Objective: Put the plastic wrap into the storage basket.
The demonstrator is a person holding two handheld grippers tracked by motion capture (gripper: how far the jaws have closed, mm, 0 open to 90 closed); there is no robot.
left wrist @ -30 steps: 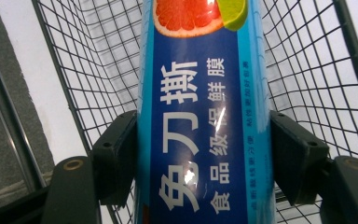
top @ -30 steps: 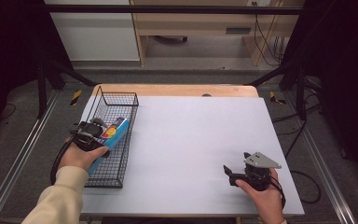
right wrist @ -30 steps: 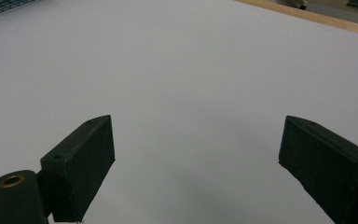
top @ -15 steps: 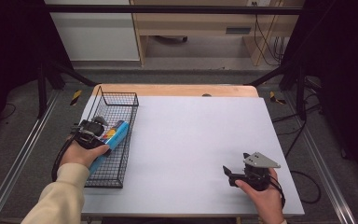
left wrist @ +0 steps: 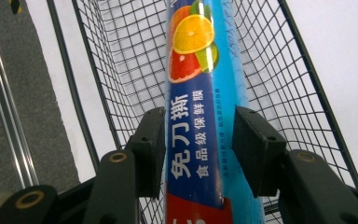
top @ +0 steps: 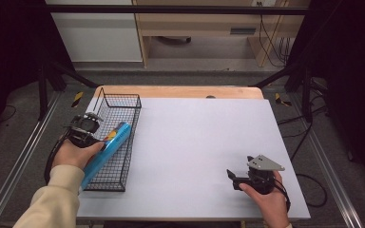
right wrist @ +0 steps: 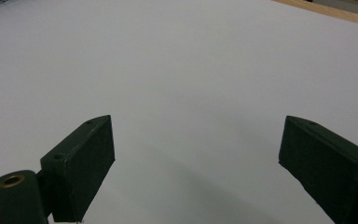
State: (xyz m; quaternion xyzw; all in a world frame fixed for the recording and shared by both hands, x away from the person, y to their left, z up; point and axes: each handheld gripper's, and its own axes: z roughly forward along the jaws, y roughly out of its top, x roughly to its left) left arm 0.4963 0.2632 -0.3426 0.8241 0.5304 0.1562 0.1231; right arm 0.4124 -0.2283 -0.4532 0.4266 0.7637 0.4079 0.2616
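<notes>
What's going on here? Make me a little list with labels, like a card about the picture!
Held thing: long blue box of cling film with fruit pictures on it
Who holds it: left gripper; its jaws have just been closing and now press on the box
Where the box is: tilted over the black wire basket, one end sticking up past the rim
Basket place: left side of the white table
Right gripper: open, nothing between its fingers, low over bare table

wire basket (top: 116,142) walls hemming blue box (top: 105,151), white table (top: 199,142) open
</notes>
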